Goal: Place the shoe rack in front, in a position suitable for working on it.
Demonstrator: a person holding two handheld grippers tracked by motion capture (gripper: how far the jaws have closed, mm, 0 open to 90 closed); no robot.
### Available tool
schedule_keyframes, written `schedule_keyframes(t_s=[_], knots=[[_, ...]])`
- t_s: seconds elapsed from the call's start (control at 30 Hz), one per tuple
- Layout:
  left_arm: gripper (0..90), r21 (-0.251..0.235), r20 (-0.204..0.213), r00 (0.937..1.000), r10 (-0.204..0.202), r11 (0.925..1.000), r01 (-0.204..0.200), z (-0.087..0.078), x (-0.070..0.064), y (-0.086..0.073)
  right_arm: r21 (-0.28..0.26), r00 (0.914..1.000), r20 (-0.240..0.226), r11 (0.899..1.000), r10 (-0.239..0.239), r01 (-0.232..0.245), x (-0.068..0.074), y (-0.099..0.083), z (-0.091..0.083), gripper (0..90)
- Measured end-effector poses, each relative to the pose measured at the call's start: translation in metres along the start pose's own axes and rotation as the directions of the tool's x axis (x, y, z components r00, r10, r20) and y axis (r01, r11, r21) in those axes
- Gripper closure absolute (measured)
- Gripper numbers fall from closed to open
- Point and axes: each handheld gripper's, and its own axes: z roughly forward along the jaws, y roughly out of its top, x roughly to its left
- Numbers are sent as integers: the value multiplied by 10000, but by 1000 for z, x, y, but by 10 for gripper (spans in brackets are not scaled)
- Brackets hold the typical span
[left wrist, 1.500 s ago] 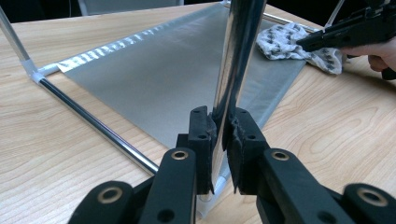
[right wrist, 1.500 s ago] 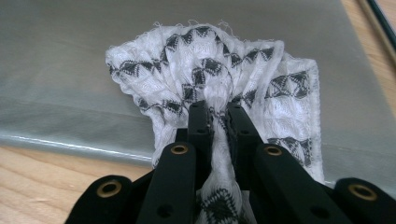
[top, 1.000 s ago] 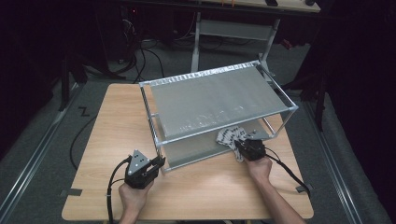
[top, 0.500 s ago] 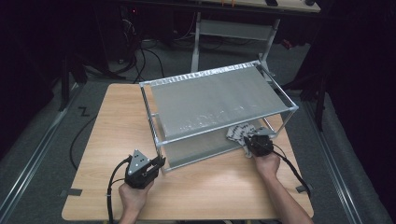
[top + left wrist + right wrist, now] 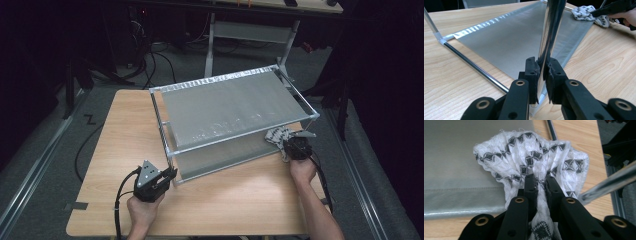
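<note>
My left gripper's (image 5: 170, 176) black fingers (image 5: 532, 72) are pinching the shiny chrome upright post (image 5: 550, 32) at the near left corner of the two-tier metal rack with grey mesh shelves (image 5: 235, 107), gripping it low down, close to where it meets the light wooden tabletop (image 5: 240, 200). In the left gripper view the post is rising straight up between the fingers, and the rack's lower grey shelf (image 5: 516, 42) is spreading away behind it, edged by a thin chrome rail (image 5: 476, 68). In the high view I am seeing the hand (image 5: 144, 210) holding that gripper near the tabletop's front edge, with its black cable (image 5: 119, 205) trailing back toward me.

Moving right, the rack is sitting across the middle of the tabletop, its upper shelf covering most of the lower one.

At the far right, my right gripper's (image 5: 289, 145) fingers (image 5: 530, 187) are clamping a bunched fold of the white cloth with a dark diamond pattern (image 5: 531, 157). The cloth is lying at the right end of the lower shelf, partly on the mesh and partly over its edge onto the wood, just beside the rack's near right chrome post (image 5: 609, 183). The rest of the cloth is fanning out above the closed fingers in the right gripper view.
</note>
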Motion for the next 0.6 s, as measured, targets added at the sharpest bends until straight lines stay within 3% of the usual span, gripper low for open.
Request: schedule_keyframes(t_s=[0.13, 0.2, 0.3, 0.4, 0.6], knots=[[800, -33, 45, 10000, -70, 10000, 70, 0, 1, 0, -51, 9998, -56, 9998, 211, -211, -1, -1, 0, 823], [801, -37, 43, 10000, -64, 10000, 64, 0, 1, 0, -114, 9993, -343, 9998, 138, -142, 0, -2, -1, 823], [801, -13, 44, 10000, -29, 10000, 29, 0, 0, 0, -208, 9978, -662, 9998, 54, -68, 11, -4, -5, 824], [801, 6, 92, 10000, 8, 10000, -8, 2, 0, 1, -382, 9946, -947, 9985, -429, 395, 24, -6, -9, 824], [802, 0, 120, 9999, 26, 10000, -26, 8, -3, 3, -658, 9876, -1398, 9958, -719, 632, 50, -8, -13, 824]])
